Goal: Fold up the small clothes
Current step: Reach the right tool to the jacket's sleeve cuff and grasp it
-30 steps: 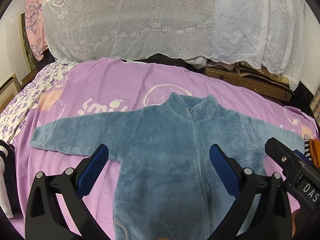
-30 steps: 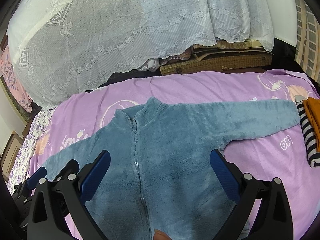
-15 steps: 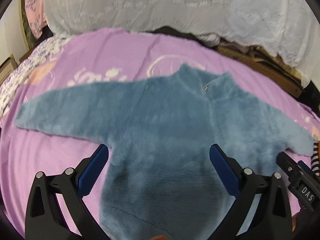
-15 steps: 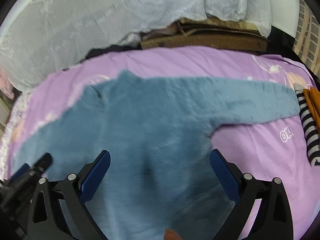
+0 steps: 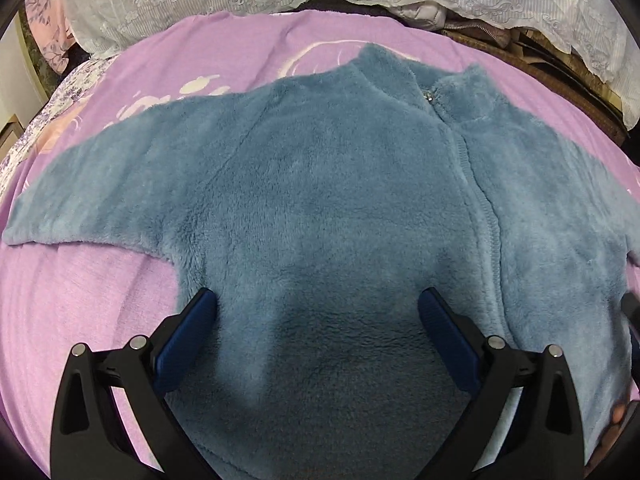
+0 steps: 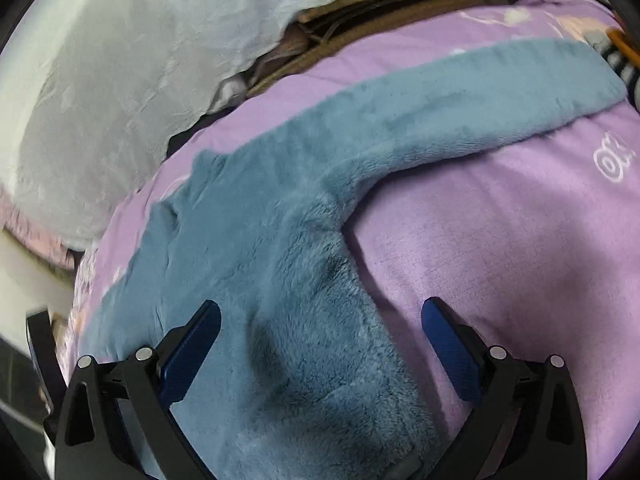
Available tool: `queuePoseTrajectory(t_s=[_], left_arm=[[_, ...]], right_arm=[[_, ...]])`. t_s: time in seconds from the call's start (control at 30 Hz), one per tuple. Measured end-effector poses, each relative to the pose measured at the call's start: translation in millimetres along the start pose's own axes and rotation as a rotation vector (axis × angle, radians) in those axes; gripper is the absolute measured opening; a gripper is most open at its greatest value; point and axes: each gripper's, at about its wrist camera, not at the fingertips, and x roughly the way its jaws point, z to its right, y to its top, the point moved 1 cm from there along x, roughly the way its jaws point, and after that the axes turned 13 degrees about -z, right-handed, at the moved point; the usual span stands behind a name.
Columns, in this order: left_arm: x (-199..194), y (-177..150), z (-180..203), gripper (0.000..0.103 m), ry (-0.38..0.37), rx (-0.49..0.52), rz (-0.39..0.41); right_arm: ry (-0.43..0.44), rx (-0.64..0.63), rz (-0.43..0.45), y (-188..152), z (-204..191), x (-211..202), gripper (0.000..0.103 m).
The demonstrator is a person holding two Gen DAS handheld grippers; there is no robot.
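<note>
Left wrist view first: a blue fleece jacket is spread flat, zip side up, on a purple bedsheet, collar away at twelve o'clock, one sleeve stretched out toward nine o'clock. The left gripper is held low over the lower body panel, jaws spread wide with nothing between them.

Over on the right wrist view, the right gripper is likewise gaping and empty, set above the jacket's side edge just below the armpit, one fingertip over bare sheet. The other sleeve is laid out toward two o'clock, its cuff close to a striped garment at the frame edge.

A fold appears to be about to be started, probably along this side or the hem. For a clean result, the thick pile should be pinched through both layers right at the edge, the sheet left out of the bite. Both sides are best lifted together and evenly, so the zip line is kept straight. Fleece is bulky and springy, so a shallow grip may be lost.
</note>
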Motion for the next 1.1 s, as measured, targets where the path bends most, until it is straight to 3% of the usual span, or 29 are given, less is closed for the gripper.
queuePoseTrajectory(t_s=[0.1, 0.2, 0.4, 0.5, 0.67, 0.8, 0.9, 0.93, 1.0, 1.1], left_arm=[[-14.0, -3.8, -2.1, 0.099, -0.02, -0.006, 0.034], [-31.2, -7.5, 2.7, 0.099, -0.057, 0.005, 0.089], [-15.8, -8.3, 25.4, 0.099, -0.016, 0.082, 0.04], [-15.1, -8.0, 27.8, 0.099, 0.005, 0.081, 0.036], [-29.0, 11.3, 45.6, 0.099, 0.027, 0.088, 0.036], [-53.3, 40.7, 100.8, 0.099, 0.013, 0.158, 0.073], [-50.7, 60.9, 148.4, 0.099, -0.002, 0.18, 0.064], [-47.9, 64.6, 161.6, 0.099, 0.005, 0.184, 0.067], [-37.5, 69.9, 193.2, 0.099, 0.023, 0.204, 0.067], [-19.0, 71.6, 230.3, 0.099, 0.0, 0.225, 0.033]], right_arm=[[0.084, 0.112, 0.092, 7.0, 28.1, -27.4, 0.099], [0.015, 0.254, 0.23, 23.4, 79.9, -59.9, 0.096], [-0.012, 0.479, 0.258, 49.7, 175.5, -73.6, 0.085], [0.017, 0.545, 0.245, 56.4, 202.7, -63.6, 0.072], [-0.07, 0.6, 0.318, 71.9, 209.4, -47.0, 0.066], [-0.136, 0.647, 0.4, 80.0, 214.1, -41.7, 0.055], [-0.143, 0.643, 0.45, 80.9, 220.2, -42.0, 0.05], [-0.146, 0.639, 0.456, 81.5, 220.2, -41.4, 0.045], [-0.136, 0.618, 0.464, 81.0, 221.0, -41.0, 0.019], [-0.099, 0.555, 0.467, 84.8, 214.3, -42.7, 0.009]])
